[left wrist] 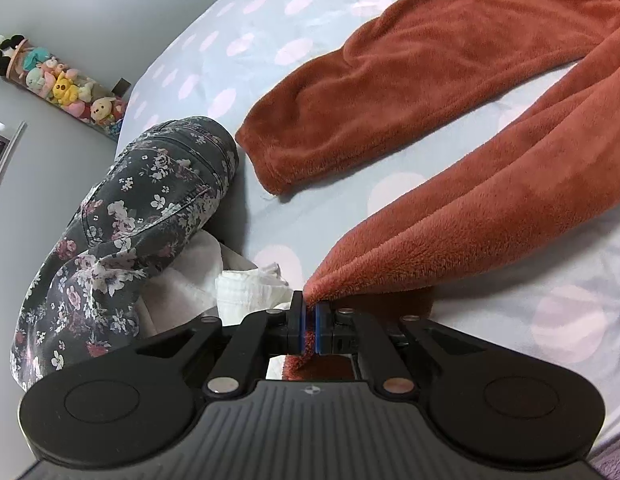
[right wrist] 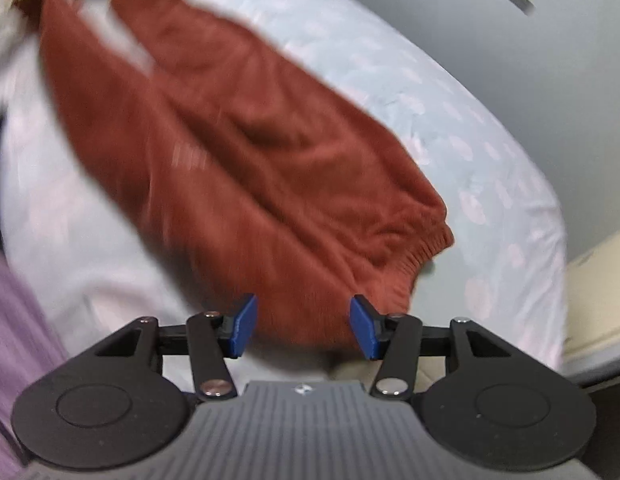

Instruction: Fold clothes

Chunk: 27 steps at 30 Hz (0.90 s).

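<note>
Left gripper [left wrist: 309, 307] clamped the rust fleece trousers' [left wrist: 450, 128] hem near the bed's [left wrist: 270, 216] edge; right gripper [right wrist: 303, 322] stood open, empty.

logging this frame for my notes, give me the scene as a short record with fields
surface: bed sheet, pale blue with pink spots
garment in work: rust fleece trousers, spread on the sheet
left gripper: shut on a leg end of the trousers
right gripper: open, waistband end behind the pads, not gripped
other clothes: floral jeans and white cloth at the bed's edge
background: plush toys by the wall
</note>
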{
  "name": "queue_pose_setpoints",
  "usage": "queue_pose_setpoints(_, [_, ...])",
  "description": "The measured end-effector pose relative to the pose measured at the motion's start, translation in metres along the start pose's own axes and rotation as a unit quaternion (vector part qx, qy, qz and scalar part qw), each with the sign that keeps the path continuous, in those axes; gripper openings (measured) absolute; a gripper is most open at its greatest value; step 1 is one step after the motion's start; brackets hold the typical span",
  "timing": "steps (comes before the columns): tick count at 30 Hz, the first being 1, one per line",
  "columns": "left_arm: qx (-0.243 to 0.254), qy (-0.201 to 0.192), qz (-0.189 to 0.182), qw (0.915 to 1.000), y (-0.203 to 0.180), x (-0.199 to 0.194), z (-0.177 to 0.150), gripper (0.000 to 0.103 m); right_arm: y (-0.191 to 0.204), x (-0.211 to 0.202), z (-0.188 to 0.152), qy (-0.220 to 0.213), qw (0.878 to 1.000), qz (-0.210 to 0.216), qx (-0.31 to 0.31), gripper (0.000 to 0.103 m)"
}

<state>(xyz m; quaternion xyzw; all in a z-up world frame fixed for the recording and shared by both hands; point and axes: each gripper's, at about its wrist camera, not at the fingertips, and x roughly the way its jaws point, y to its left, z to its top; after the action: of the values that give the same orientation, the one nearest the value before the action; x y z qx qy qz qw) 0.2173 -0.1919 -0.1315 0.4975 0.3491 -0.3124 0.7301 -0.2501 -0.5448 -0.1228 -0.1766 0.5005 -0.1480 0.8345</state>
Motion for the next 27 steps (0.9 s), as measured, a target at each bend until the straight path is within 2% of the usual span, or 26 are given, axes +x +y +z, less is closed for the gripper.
queue_pose_setpoints(1, [0.0, 0.0, 0.001, 1.0, 0.0, 0.0, 0.0, 0.002, 0.009, 0.003, -0.005, 0.002, 0.999, -0.014, -0.03, 0.068])
queue_pose_setpoints(2, [-0.001, 0.001, 0.002, 1.0, -0.001, -0.001, 0.001, 0.002, 0.016, 0.007, -0.008, 0.002, 0.998, -0.023, -0.056, 0.072])
queue_pose_setpoints(7, [-0.007, -0.001, 0.007, 1.0, -0.001, -0.006, 0.002, 0.002, 0.043, 0.027, -0.007, -0.008, 0.99, -0.009, -0.138, 0.072])
queue_pose_setpoints(9, [-0.009, -0.002, 0.009, 0.9999, -0.002, -0.008, 0.001, 0.002, 0.052, 0.035, -0.005, -0.009, 0.988, -0.02, -0.153, 0.07])
queue_pose_setpoints(11, [-0.012, -0.004, 0.01, 0.9999, -0.001, -0.01, 0.0, 0.002, 0.057, 0.045, -0.003, -0.002, 0.986, -0.04, -0.159, 0.047])
queue_pose_setpoints(12, [-0.014, -0.009, 0.013, 0.9998, 0.0, -0.013, 0.0, 0.002, 0.06, 0.05, -0.002, 0.001, 0.985, -0.05, -0.163, 0.024])
queue_pose_setpoints(13, [-0.015, -0.016, 0.016, 0.9996, 0.001, -0.018, -0.001, 0.002, 0.061, 0.053, -0.001, 0.003, 0.985, -0.059, -0.161, 0.012])
queue_pose_setpoints(17, [-0.003, -0.042, 0.022, 0.9989, 0.005, -0.04, -0.006, 0.002, 0.033, 0.016, 0.004, -0.024, 0.993, -0.065, -0.099, 0.009])
queue_pose_setpoints(19, [0.018, -0.047, 0.02, 0.9985, 0.004, -0.05, -0.012, 0.002, 0.022, -0.007, 0.001, -0.022, 0.993, -0.065, -0.1, 0.005])
queue_pose_setpoints(22, [0.063, -0.041, -0.009, 0.9972, -0.005, -0.054, -0.03, 0.002, 0.015, -0.03, -0.013, -0.005, 0.994, -0.044, -0.103, 0.005])
queue_pose_setpoints(27, [0.15, 0.021, -0.055, 0.9869, -0.052, -0.031, -0.061, 0.002, 0.032, -0.023, -0.036, 0.052, 0.993, 0.02, -0.1, 0.005])
